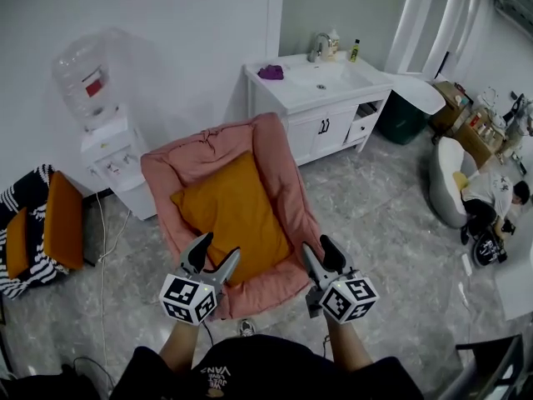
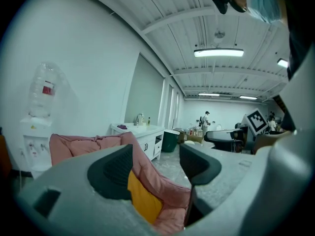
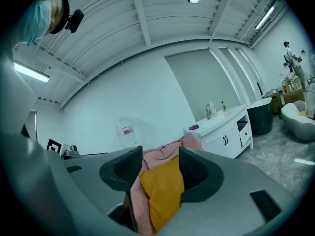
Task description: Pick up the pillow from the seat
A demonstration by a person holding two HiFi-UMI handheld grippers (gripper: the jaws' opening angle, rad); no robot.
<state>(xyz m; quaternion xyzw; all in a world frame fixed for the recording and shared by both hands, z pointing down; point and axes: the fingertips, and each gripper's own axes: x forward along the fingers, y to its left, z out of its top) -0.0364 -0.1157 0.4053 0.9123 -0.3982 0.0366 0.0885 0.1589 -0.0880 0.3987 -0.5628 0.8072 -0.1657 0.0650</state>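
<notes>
An orange pillow (image 1: 235,211) lies on a pink cushioned seat (image 1: 275,152) in the middle of the head view. My left gripper (image 1: 218,248) hangs over the seat's near left edge, jaws open and nothing between them. Over the near right edge my right gripper (image 1: 318,247) is open too and holds nothing. In the left gripper view, the pillow (image 2: 143,196) and the seat (image 2: 93,144) show beyond the open gripper (image 2: 156,163). Seen from the right gripper view, the pillow (image 3: 162,191) leans on the seat (image 3: 165,150) past the gripper (image 3: 160,168), apart from its pads.
A water dispenser (image 1: 104,132) stands left of the seat and a white sink cabinet (image 1: 321,98) behind it to the right. A striped chair (image 1: 25,198) with orange cushions is at far left. A green bin (image 1: 402,117) and a person (image 1: 491,198) are at right.
</notes>
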